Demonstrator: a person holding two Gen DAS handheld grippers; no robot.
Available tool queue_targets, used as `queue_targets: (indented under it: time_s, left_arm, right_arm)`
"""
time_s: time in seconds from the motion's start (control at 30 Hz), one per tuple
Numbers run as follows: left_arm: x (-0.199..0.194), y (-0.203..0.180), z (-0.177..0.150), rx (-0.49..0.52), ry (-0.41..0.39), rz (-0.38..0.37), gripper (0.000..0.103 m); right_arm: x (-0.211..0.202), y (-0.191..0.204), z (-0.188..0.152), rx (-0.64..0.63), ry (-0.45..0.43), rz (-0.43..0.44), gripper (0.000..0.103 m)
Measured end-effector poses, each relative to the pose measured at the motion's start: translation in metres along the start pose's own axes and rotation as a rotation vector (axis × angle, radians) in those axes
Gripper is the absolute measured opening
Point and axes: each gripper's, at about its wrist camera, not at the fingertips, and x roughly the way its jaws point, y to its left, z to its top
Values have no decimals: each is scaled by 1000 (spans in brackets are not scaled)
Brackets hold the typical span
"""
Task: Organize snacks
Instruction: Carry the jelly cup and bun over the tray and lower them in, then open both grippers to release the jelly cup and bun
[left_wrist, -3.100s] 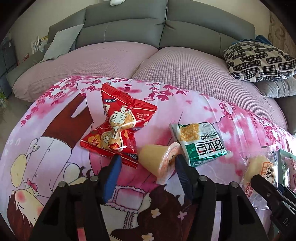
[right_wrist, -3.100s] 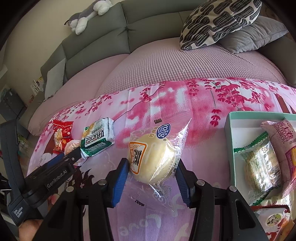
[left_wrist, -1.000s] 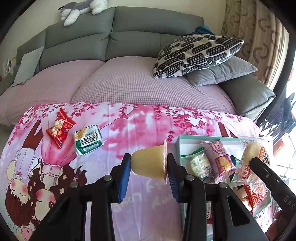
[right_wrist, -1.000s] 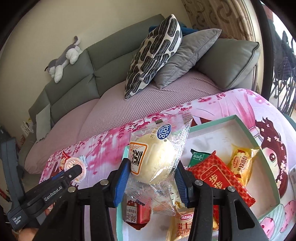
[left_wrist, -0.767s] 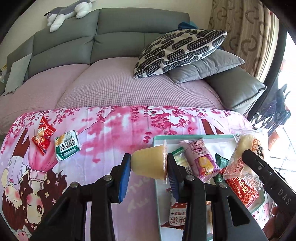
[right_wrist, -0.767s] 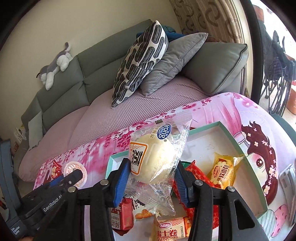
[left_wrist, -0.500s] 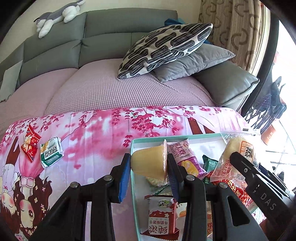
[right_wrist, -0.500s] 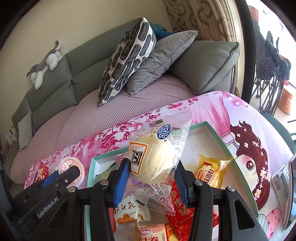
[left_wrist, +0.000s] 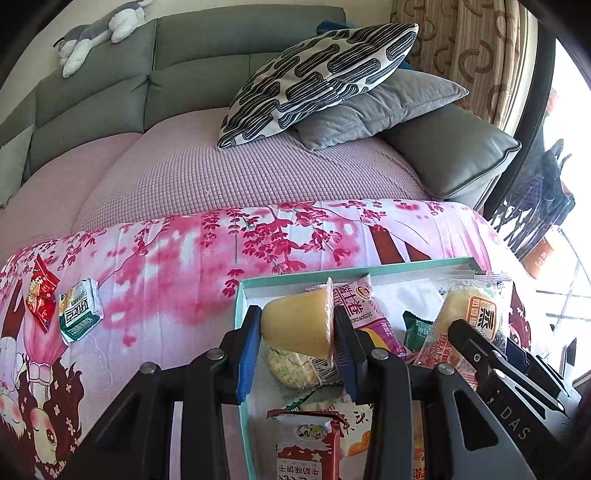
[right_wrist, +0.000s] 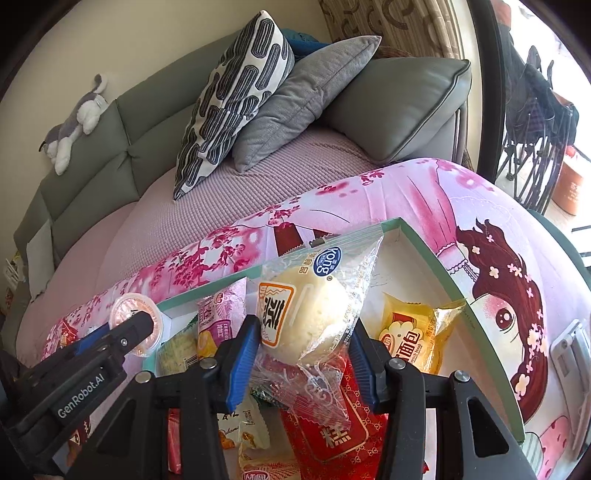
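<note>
- Left wrist view: the left tongs (left_wrist: 297, 338) are closed on a pale yellow jelly cup with a foil lid (left_wrist: 297, 325), held sideways above the near left part of the mint-green shallow cardboard box (left_wrist: 424, 264).
- Right wrist view: the right tongs (right_wrist: 303, 352) are clamped on a round white bun in clear crinkly plastic wrap (right_wrist: 306, 314), also above the box.
- To do this step well, I think each snack should go low over a free spot before release — the box is already crowded with packets.
- A red packet (left_wrist: 40, 297) and a green-white packet (left_wrist: 79, 310) lie on the pink cherry-blossom blanket (left_wrist: 184, 258), well apart from the box.
</note>
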Motion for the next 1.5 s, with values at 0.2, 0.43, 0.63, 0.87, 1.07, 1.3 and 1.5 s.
queue_targets:
  time_s: [0.2, 0.43, 0.63, 0.87, 1.07, 1.3, 1.5]
  left_arm:
    - [12, -3, -3, 5, 30, 0, 40]
    - [25, -11, -7, 25, 63, 12, 40]
    - [32, -14, -11, 33, 84, 25, 40]
    - [36, -16, -13, 38, 93, 33, 40]
    - [36, -17, -13, 42, 97, 38, 40]
    - [33, -17, -13, 32, 103, 40, 49]
    - [20, -17, -12, 29, 86, 38, 60]
  right_arm:
    - [5, 3, -2, -18, 6, -18, 50]
    - [9, 2, -4, -28, 14, -38, 50]
    - [12, -2, -4, -23, 27, -61, 51]
    - [11, 0, -4, -35, 27, -89, 51]
    - [9, -3, -3, -34, 31, -92, 52]
    - [4, -1, -2, -84, 36, -144, 60]
    - [-2, 3, -3, -119, 41, -143, 70]
